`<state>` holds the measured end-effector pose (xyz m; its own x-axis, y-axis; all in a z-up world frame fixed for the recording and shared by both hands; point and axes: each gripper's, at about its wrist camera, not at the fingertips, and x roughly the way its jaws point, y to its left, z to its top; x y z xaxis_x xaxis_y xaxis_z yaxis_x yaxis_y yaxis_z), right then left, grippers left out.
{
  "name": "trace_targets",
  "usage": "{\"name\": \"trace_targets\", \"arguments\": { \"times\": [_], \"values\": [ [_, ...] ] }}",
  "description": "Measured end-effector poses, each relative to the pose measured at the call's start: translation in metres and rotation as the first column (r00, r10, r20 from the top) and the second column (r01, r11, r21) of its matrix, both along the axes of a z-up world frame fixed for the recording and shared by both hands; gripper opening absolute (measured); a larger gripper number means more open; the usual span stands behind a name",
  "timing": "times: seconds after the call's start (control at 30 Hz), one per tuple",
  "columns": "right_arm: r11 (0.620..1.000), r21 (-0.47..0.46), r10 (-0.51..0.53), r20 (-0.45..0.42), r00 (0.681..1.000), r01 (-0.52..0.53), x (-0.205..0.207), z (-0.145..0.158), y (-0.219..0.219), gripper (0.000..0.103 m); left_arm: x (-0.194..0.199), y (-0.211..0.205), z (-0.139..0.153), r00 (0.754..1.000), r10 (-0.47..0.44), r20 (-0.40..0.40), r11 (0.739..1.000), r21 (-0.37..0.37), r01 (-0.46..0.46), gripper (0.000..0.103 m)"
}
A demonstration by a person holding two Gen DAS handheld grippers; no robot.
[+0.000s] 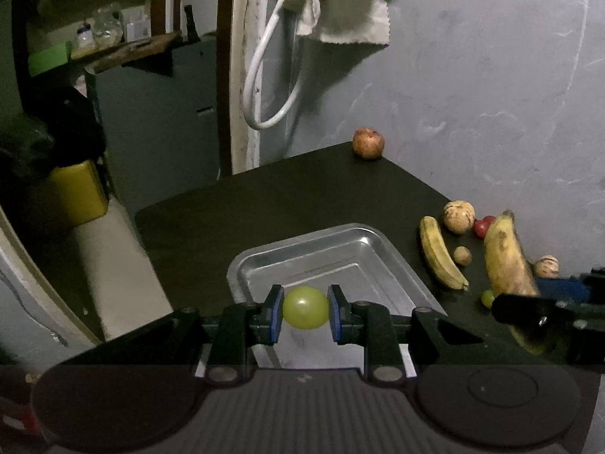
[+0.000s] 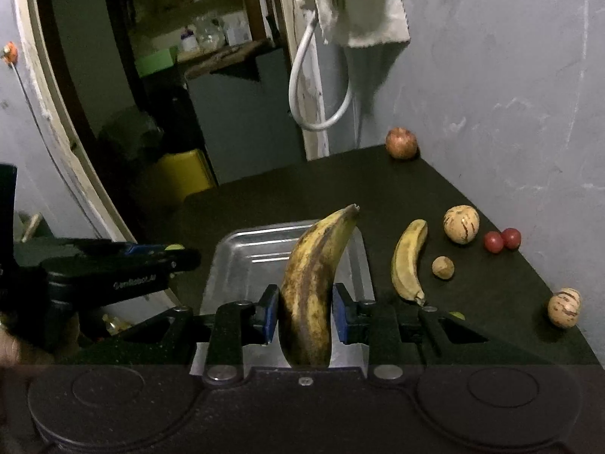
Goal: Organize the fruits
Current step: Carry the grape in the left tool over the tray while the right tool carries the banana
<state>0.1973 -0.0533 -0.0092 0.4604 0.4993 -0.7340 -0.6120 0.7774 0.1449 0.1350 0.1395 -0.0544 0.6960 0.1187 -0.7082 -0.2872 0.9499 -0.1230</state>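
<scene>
My left gripper (image 1: pixel 305 312) is shut on a green grape (image 1: pixel 305 307), held over the near end of a silver metal tray (image 1: pixel 321 253) on the dark table. My right gripper (image 2: pixel 305 314) is shut on a large spotted banana (image 2: pixel 314 280) that points up and away, above the same tray (image 2: pixel 245 253). In the left wrist view that banana (image 1: pixel 504 257) and the right gripper (image 1: pixel 544 302) show at the right edge. The left gripper (image 2: pixel 151 257) appears at the left of the right wrist view.
On the table right of the tray lie a smaller banana (image 2: pixel 408 261), two striped round fruits (image 2: pixel 461 224) (image 2: pixel 564 307), a small brown fruit (image 2: pixel 443 267), two red fruits (image 2: pixel 503 240) and another green grape (image 1: pixel 487 298). An apple (image 2: pixel 401 143) sits in the far corner by the wall.
</scene>
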Motion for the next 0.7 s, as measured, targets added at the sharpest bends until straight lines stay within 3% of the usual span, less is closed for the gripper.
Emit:
{"name": "trace_targets", "arguments": {
  "times": [0.4, 0.7],
  "values": [
    [0.989, -0.122, 0.073, -0.056, 0.996, -0.079, 0.071, -0.067, 0.07, 0.032, 0.073, 0.046, -0.058, 0.998, 0.002, -0.069, 0.998, -0.059, -0.006, 0.026],
    [0.983, -0.163, 0.072, -0.102, 0.992, -0.088, 0.1, -0.104, 0.096, 0.032, 0.094, 0.052, -0.079, 0.994, -0.032, -0.106, 0.997, -0.077, 0.024, 0.027]
  ]
}}
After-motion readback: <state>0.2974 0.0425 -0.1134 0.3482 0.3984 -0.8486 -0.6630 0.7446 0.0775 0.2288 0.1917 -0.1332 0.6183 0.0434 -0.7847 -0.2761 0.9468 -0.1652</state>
